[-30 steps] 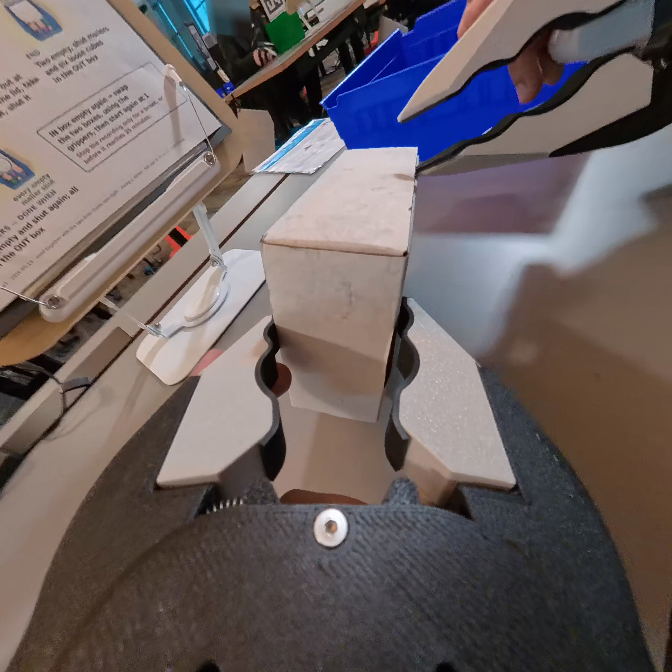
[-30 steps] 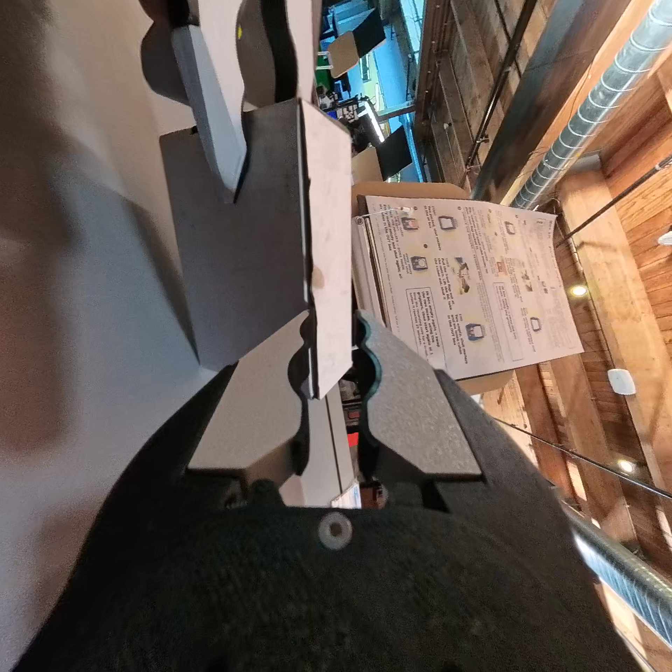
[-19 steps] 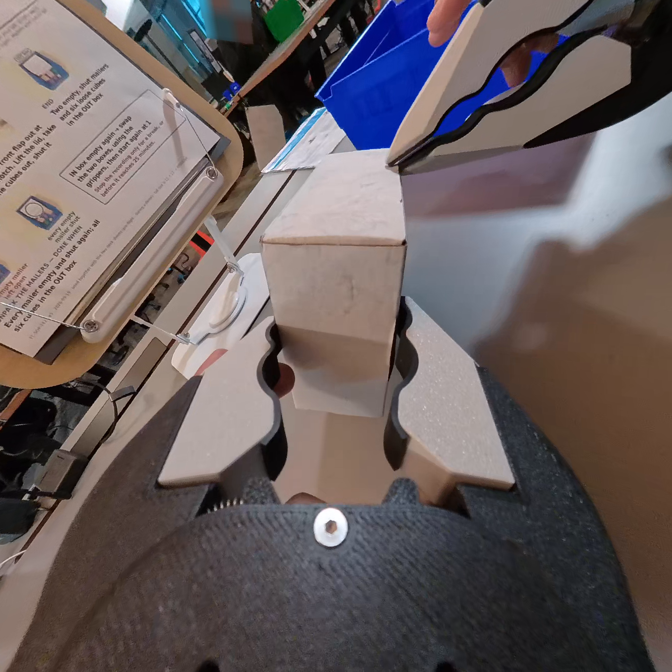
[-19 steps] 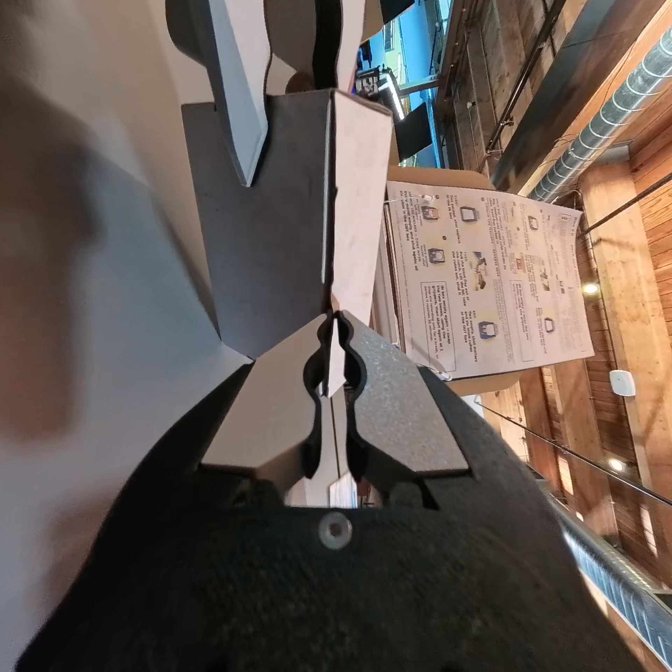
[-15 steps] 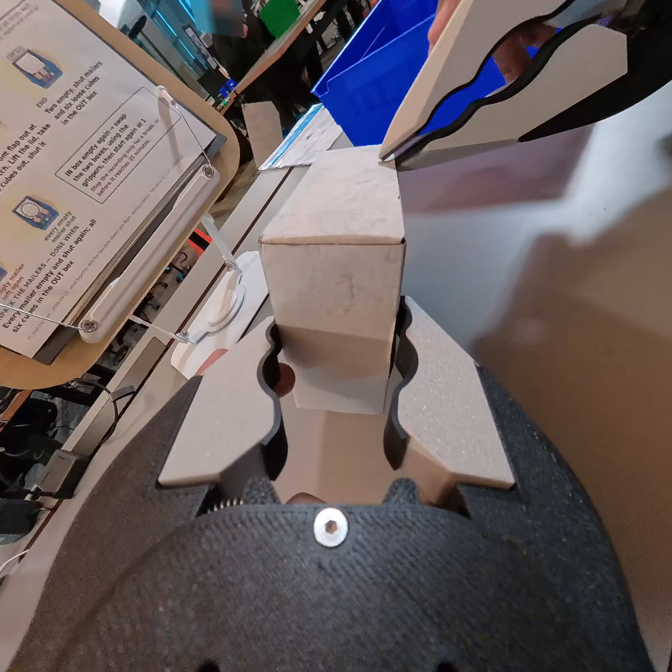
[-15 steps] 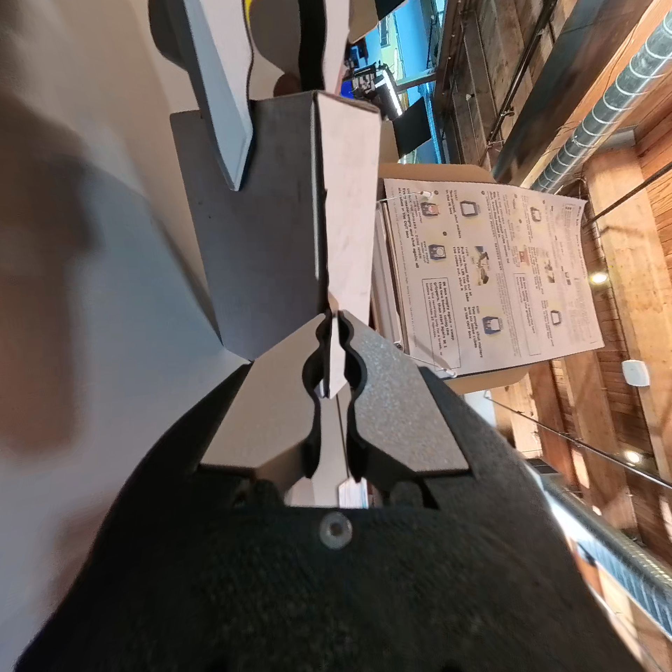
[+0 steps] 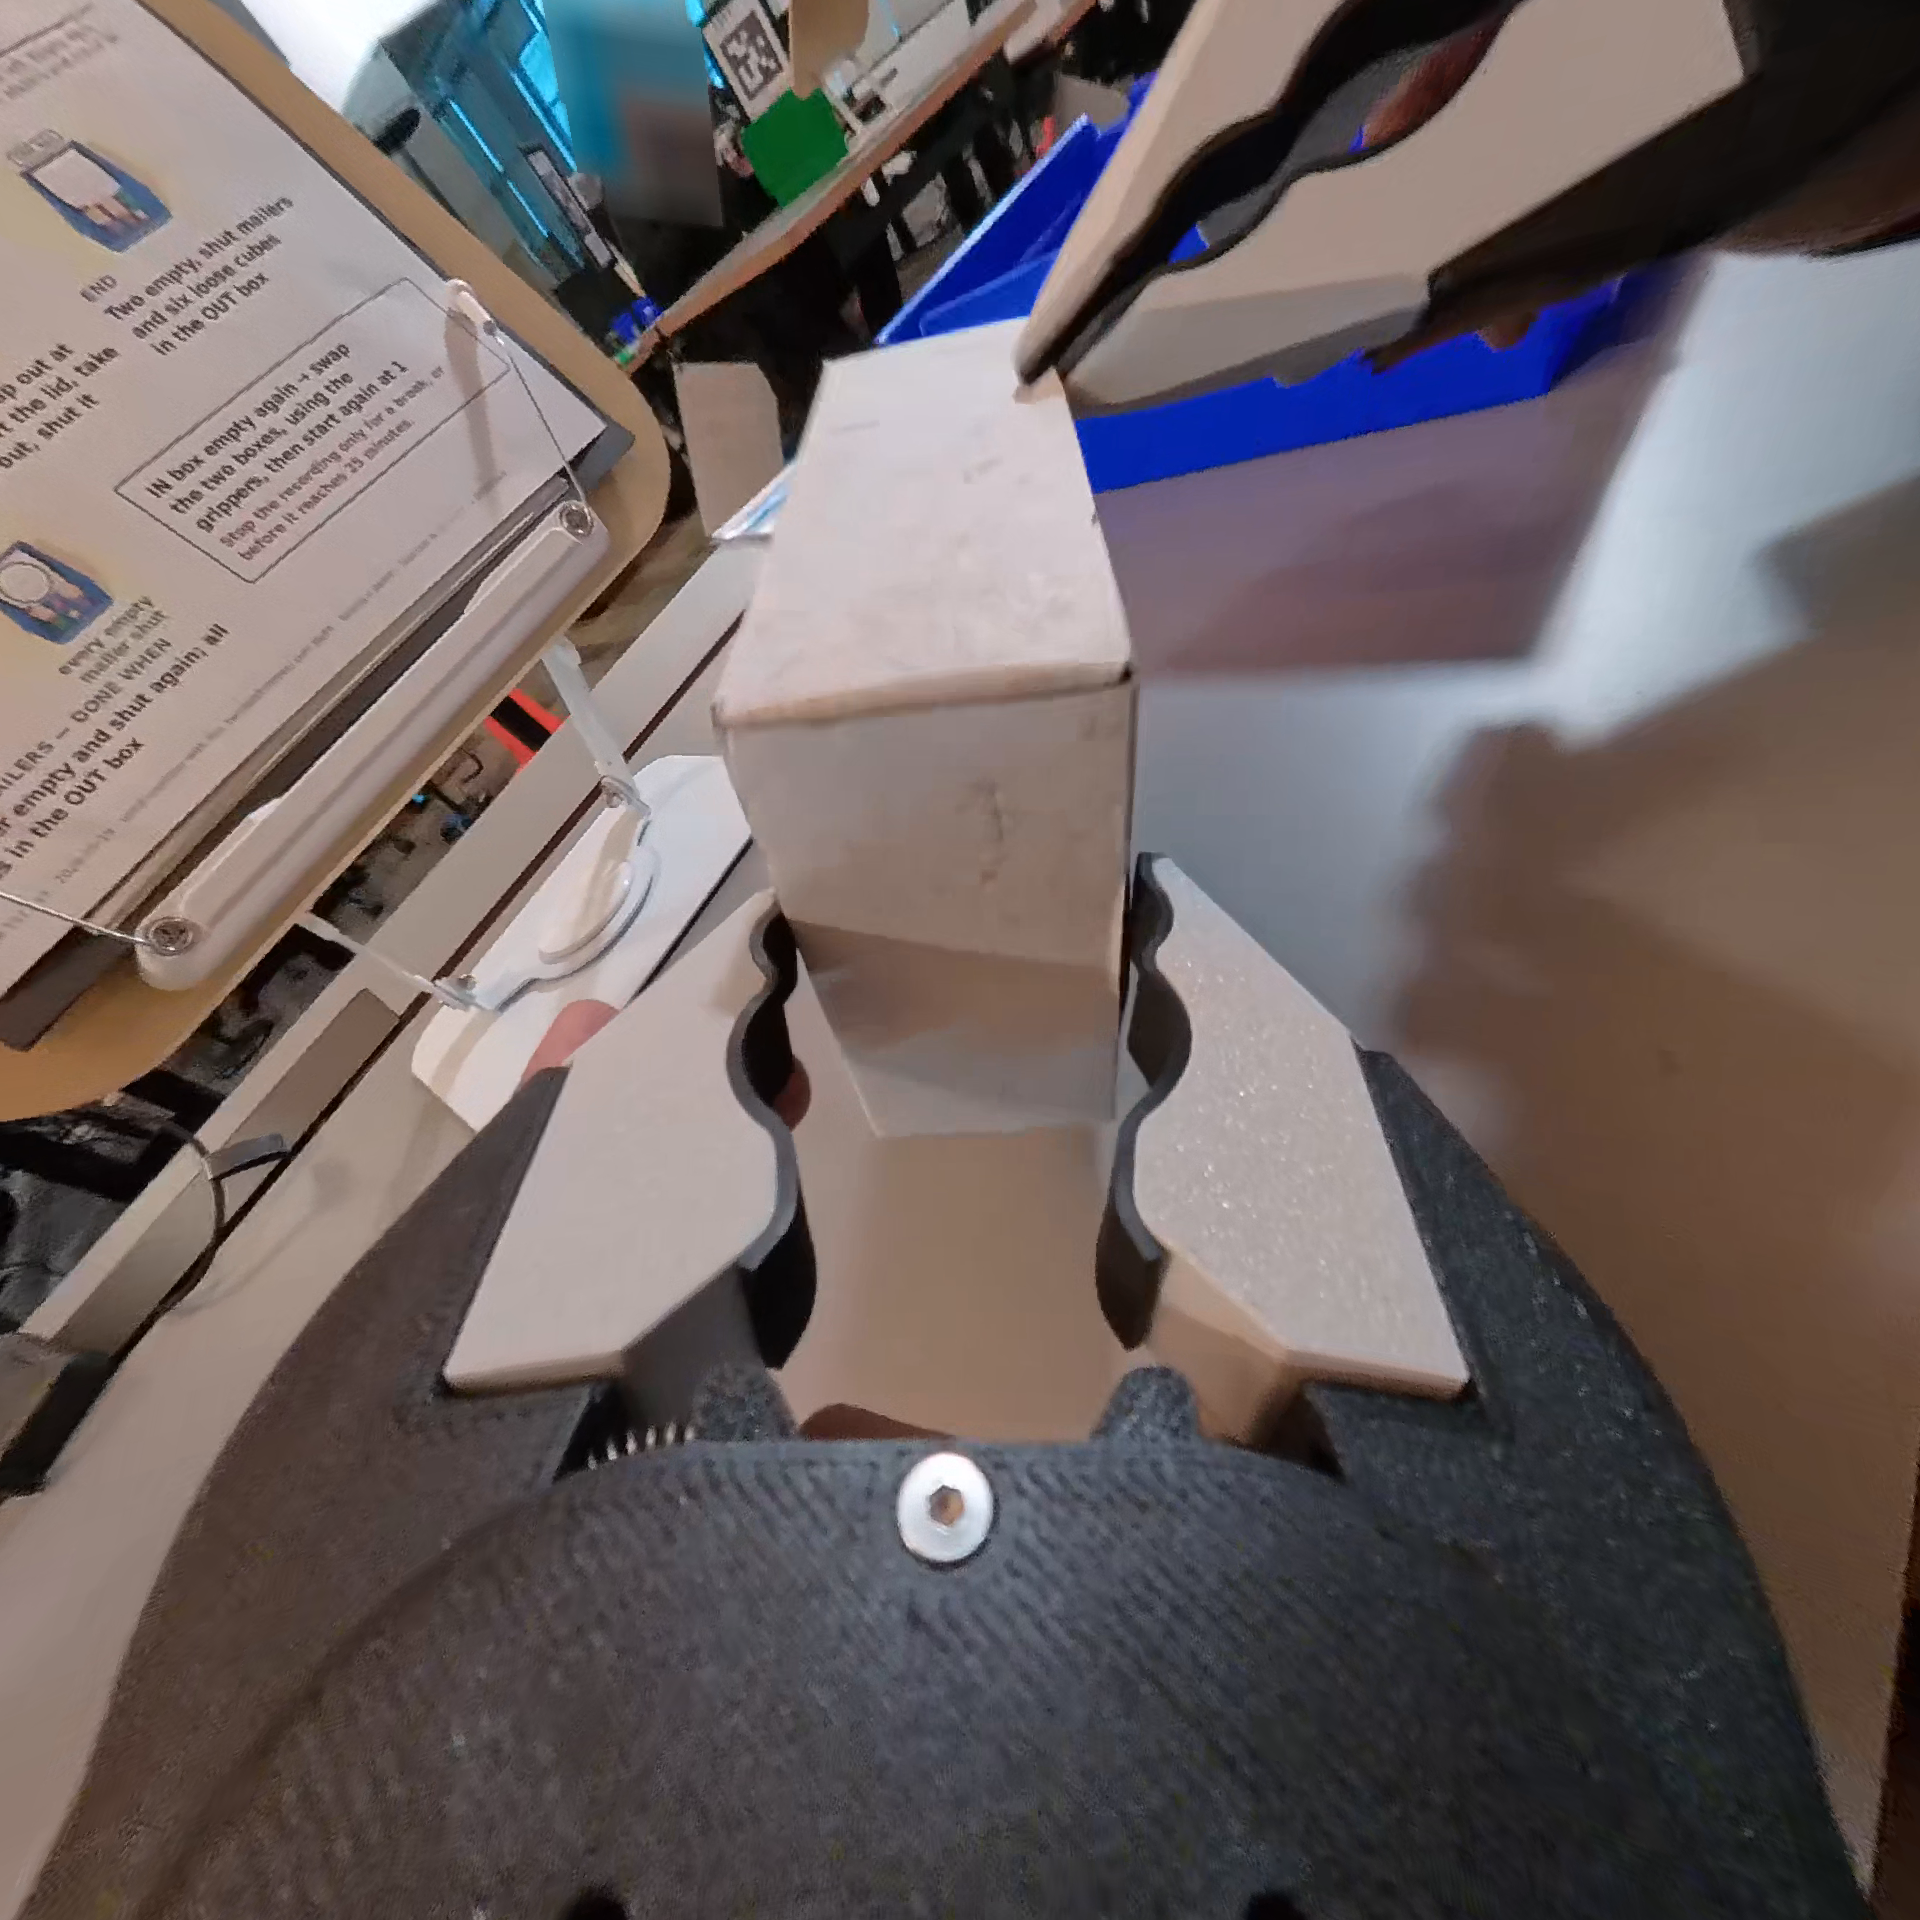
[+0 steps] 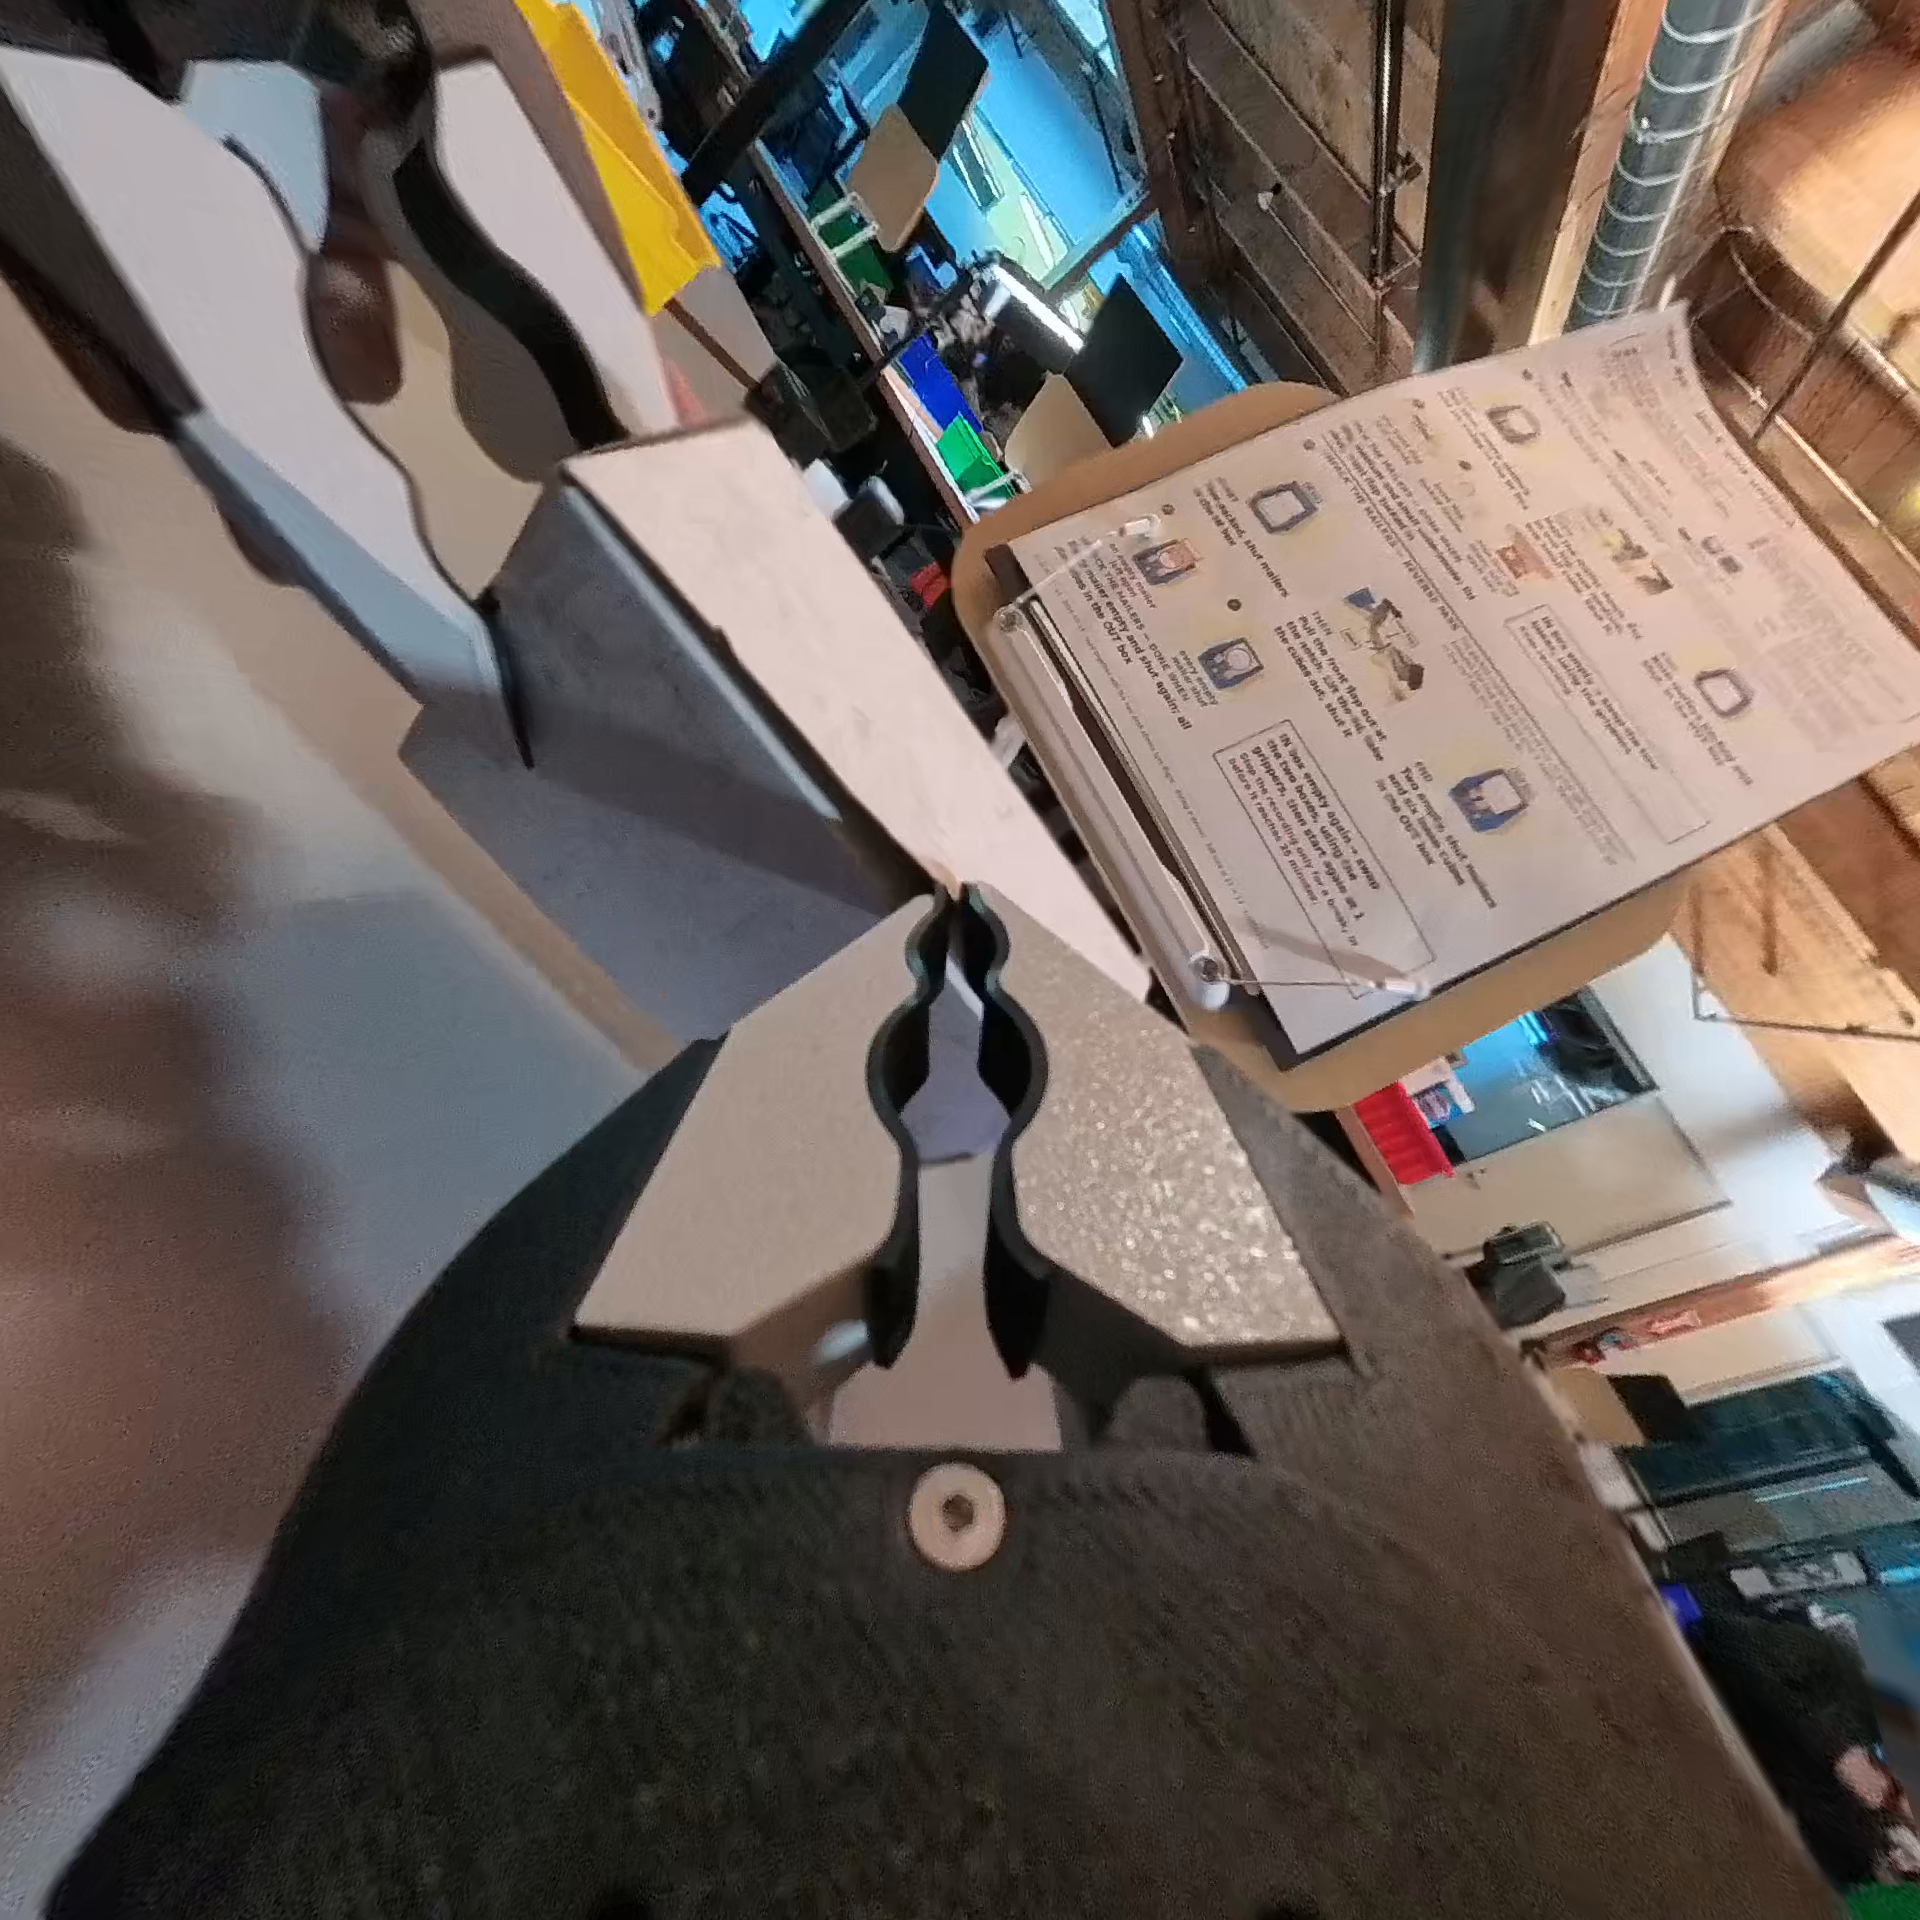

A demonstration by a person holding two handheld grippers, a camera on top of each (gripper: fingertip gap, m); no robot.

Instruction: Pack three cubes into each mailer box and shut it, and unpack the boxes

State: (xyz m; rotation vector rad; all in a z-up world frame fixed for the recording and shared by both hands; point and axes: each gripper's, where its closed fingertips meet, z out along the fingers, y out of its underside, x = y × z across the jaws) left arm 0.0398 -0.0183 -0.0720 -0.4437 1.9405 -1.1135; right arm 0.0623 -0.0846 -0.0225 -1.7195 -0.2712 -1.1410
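Box [image 7: 935, 665] is shut and lifted off the bench [image 7: 1558, 935]; we clamp its near end in our left tongs [image 7: 951, 997]. Our right tongs [image 8: 954, 902] pinch a thin edge at its far corner. Whether cubes are inside, we cannot tell.

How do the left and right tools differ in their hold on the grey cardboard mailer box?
The left tool spans the near end of the grey cardboard mailer box, fingers wide apart; the right tool is almost closed, tips pinching a thin edge at its far corner. The left meets it end-on; the right angles in from above. Both hold the same box.
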